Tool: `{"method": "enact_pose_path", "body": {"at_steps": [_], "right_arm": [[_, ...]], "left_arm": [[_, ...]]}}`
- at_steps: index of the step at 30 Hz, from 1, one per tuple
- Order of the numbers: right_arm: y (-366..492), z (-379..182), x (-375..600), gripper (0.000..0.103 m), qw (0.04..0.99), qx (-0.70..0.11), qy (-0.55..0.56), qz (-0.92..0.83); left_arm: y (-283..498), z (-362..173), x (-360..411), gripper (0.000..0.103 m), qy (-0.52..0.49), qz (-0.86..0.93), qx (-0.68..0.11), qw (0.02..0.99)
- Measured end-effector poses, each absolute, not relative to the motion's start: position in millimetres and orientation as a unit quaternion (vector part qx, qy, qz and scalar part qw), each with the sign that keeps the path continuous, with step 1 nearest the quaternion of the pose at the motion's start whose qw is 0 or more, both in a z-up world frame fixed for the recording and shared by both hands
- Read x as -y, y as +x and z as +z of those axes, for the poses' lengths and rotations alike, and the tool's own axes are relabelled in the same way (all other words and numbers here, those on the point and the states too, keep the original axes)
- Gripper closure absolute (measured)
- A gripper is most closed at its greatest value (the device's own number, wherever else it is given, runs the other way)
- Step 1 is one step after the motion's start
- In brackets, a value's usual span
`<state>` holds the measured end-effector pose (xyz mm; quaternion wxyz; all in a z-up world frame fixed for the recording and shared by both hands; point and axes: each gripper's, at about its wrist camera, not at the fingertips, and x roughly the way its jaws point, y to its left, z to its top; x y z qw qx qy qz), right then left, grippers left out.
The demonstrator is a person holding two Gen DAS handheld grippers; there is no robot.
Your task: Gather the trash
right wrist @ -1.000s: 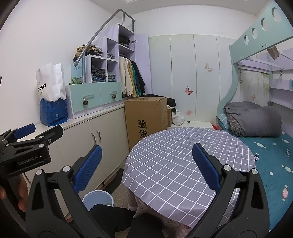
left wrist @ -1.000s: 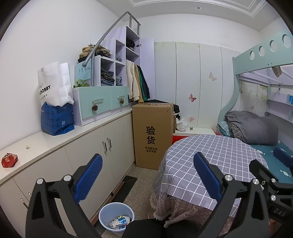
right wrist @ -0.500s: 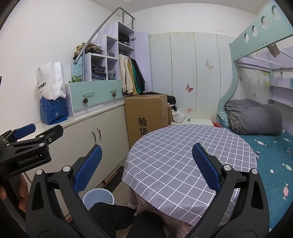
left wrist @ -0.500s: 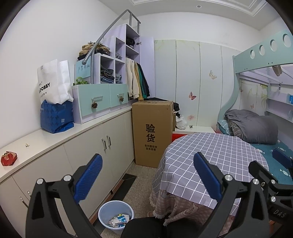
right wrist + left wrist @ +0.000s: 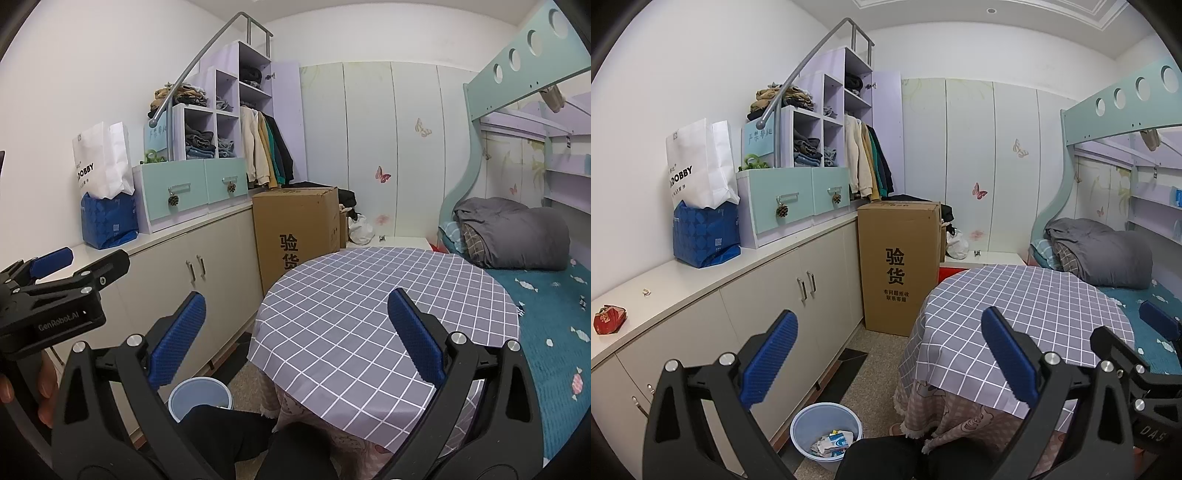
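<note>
A crumpled red wrapper (image 5: 608, 319) lies on the white counter (image 5: 701, 280) at the far left of the left wrist view. A small white scrap (image 5: 646, 292) sits a little beyond it. On the floor below stands a light blue bin (image 5: 826, 435) holding several pieces of paper trash; its rim also shows as the bin (image 5: 201, 400) in the right wrist view. My left gripper (image 5: 886, 354) is open and empty, held above the floor between counter and table. My right gripper (image 5: 293, 338) is open and empty over the table's near edge.
A round table with a grey checked cloth (image 5: 380, 302) fills the middle. A tall cardboard box (image 5: 899, 266) stands by the cabinets. A bunk bed with a grey duvet (image 5: 513, 236) is at right. Blue and white bags (image 5: 705, 236) sit on the counter.
Both views have risen and drawn back slightly, so the bin and table sit a bit lower and farther. Both grippers stay open and empty.
</note>
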<state>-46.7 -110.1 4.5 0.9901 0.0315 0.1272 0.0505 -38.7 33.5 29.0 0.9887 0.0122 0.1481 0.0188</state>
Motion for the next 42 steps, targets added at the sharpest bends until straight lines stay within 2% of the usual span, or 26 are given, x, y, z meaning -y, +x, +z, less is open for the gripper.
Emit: {"method": "enact_pose_path", "body": {"at_steps": [42], "right_arm": [[-47,-3,113,0.006,0.988,-0.139,0.033,0.056]], "left_arm": [[-37,18,-47,0.005,0.018,0.014,-0.156,0.987]]}}
